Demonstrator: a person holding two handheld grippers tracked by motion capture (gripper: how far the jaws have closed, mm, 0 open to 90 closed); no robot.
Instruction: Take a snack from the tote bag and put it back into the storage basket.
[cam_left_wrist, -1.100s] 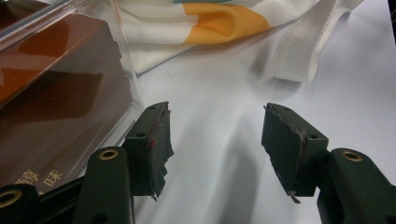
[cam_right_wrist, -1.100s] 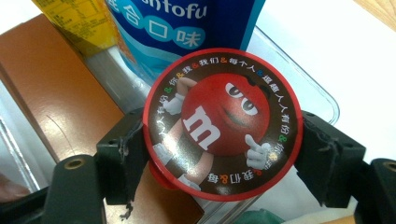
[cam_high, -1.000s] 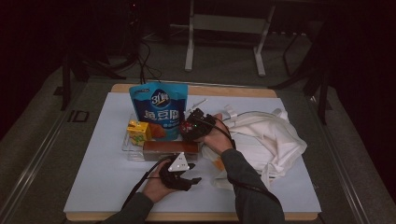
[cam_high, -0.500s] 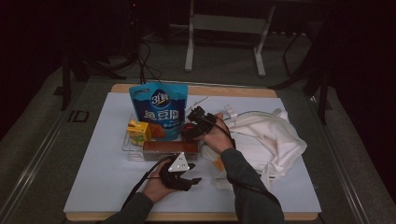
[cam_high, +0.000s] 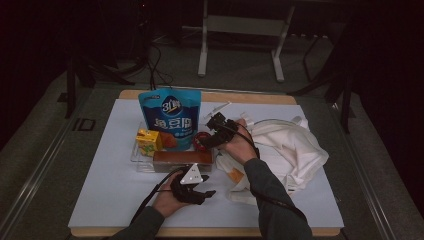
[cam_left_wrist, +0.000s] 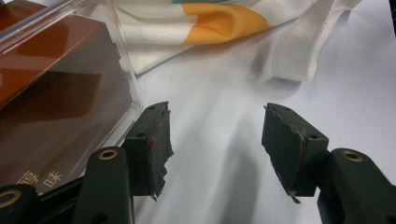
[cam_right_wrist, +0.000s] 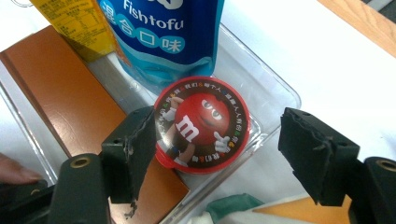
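A red round M&M's tub (cam_right_wrist: 201, 125) stands in a clear plastic tray (cam_right_wrist: 275, 91), beside a blue fish tofu pouch (cam_right_wrist: 163, 32) and a brown box (cam_right_wrist: 70, 88). My right gripper (cam_right_wrist: 218, 133) hangs over the tub (cam_high: 201, 142) with its jaws on either side. They have just been closing a little, and the right pad (cam_right_wrist: 310, 149) still stands clear of the lid. My right gripper (cam_high: 206, 139) reaches in from the right. My left gripper (cam_high: 209, 189) rests open on the white mat near the front. My left gripper (cam_left_wrist: 215, 128) holds nothing.
A yellow carton (cam_high: 149, 141) sits at the tray's left end. A crumpled white cloth bag (cam_high: 290, 145) with an orange patch (cam_left_wrist: 224, 18) lies on the right of the mat. The brown box (cam_left_wrist: 56, 107) is just left of my left jaws.
My right gripper has shifted slightly over the red tub and its jaws look a touch narrower. The left hand and its gripper have stayed put.
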